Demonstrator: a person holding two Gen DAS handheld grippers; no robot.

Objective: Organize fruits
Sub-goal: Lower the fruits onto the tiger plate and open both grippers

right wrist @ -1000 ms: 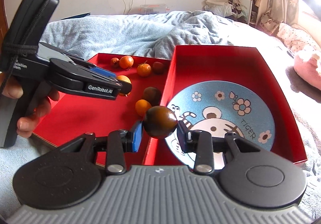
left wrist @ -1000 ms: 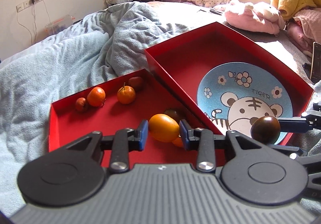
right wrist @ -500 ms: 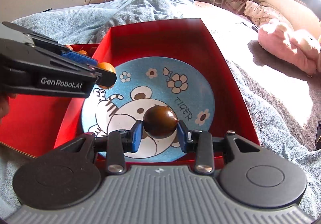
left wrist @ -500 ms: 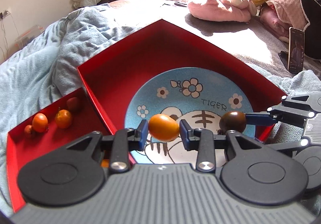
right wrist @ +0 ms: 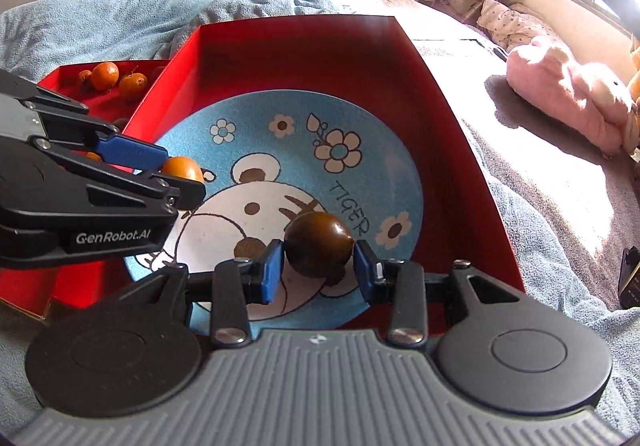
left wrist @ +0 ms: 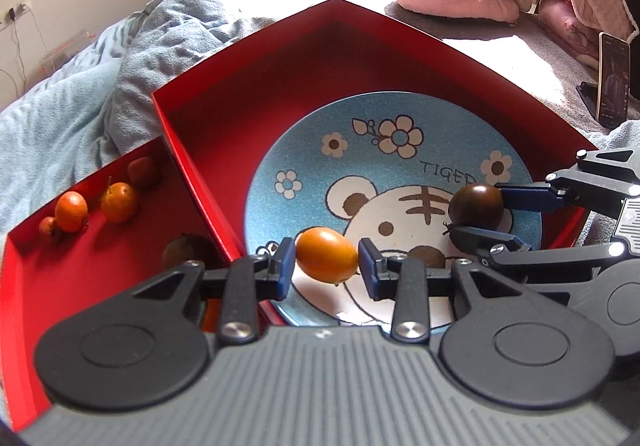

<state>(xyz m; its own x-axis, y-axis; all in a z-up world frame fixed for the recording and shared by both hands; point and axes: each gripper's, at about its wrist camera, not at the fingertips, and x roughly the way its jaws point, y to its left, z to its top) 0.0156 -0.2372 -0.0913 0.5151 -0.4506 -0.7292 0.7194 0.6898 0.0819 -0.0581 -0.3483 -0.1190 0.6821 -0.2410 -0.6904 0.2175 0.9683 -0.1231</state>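
In the shallow red tray (left wrist: 100,278) on the left, small orange fruits (left wrist: 94,206) wait to be sorted. The left claw (left wrist: 326,266) grips an oval orange fruit (left wrist: 327,260) over the blue tiger-print plate (left wrist: 360,150), ready to set down. The right claw (right wrist: 318,272), jaws just easing apart, brackets a dark brown round fruit (right wrist: 319,249) low over the plate.

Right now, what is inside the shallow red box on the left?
The shallow red box holds several small orange fruits, reddish ones and a dark one. The left gripper hides its near corner, so more fruit may lie there.
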